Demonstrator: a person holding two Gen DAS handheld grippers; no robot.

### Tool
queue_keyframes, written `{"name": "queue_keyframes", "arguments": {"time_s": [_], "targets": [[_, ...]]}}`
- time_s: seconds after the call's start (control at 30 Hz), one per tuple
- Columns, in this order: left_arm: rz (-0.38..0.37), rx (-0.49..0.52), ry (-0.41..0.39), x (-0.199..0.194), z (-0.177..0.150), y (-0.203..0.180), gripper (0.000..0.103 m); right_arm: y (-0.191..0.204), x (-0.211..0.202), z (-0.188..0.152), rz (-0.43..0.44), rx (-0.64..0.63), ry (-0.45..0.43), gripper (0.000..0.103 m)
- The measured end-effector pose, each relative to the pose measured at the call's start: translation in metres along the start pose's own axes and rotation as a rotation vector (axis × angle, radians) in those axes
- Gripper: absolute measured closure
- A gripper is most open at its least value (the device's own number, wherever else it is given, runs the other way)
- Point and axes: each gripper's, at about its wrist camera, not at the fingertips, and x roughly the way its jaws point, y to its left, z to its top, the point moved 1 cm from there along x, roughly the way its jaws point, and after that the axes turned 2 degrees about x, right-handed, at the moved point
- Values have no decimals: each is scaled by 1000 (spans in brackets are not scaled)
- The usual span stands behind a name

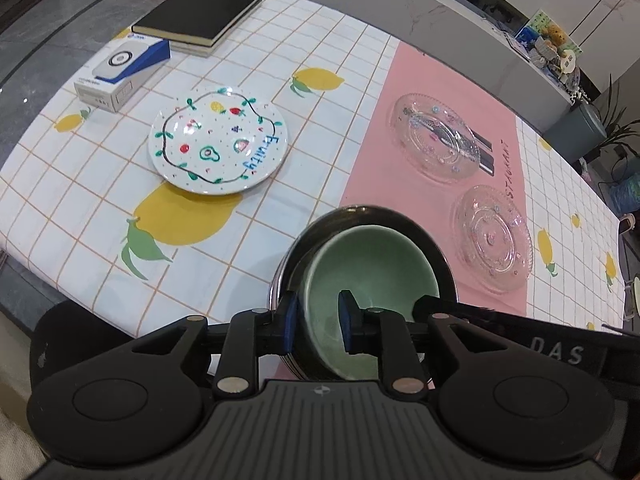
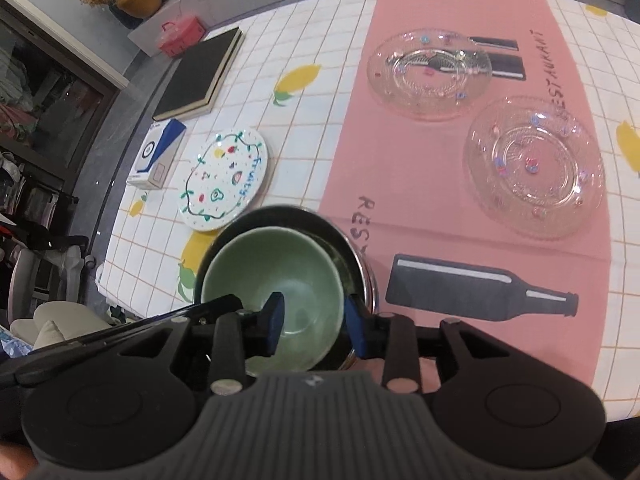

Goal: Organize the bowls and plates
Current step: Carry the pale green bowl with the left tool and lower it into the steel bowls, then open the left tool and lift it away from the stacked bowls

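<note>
A green ceramic bowl rests tilted inside a steel bowl near the table's front edge. My left gripper straddles the left rims of both bowls, one pad outside the steel bowl, one inside the green bowl. My right gripper straddles the right rims the same way. A white fruit-painted plate lies to the left. Two clear glass plates lie on the pink mat to the right.
A stack of black notebooks and a white and blue box lie at the far left of the lemon-print tablecloth. A pink basket stands beyond the table.
</note>
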Motion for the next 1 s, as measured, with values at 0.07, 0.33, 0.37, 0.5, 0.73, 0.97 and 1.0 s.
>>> {"name": "queue_keyframes", "arguments": {"time_s": [0.07, 0.33, 0.37, 0.5, 0.73, 0.97, 1.0], "targets": [[-9, -6, 2, -1, 2, 2, 79, -2, -2, 1, 1, 5, -5, 69], [-45, -11, -45, -14, 7, 7, 79, -8, -13, 5, 28, 28, -35, 65], [-52, -8, -60, -17, 8, 6, 79, -9, -15, 5, 33, 32, -40, 64], [-107, 30, -108, -26, 10, -7, 79, -18, -25, 7, 35, 48, -81, 62], [-215, 109, -130, -22, 10, -51, 78, -58, -45, 8, -1, 127, -176, 59], [-267, 161, -137, -3, 7, -98, 75, -112, -58, 2, -54, 212, -276, 56], [-269, 160, -132, 2, 7, -104, 75, -120, -59, 1, -68, 220, -295, 55]]}}
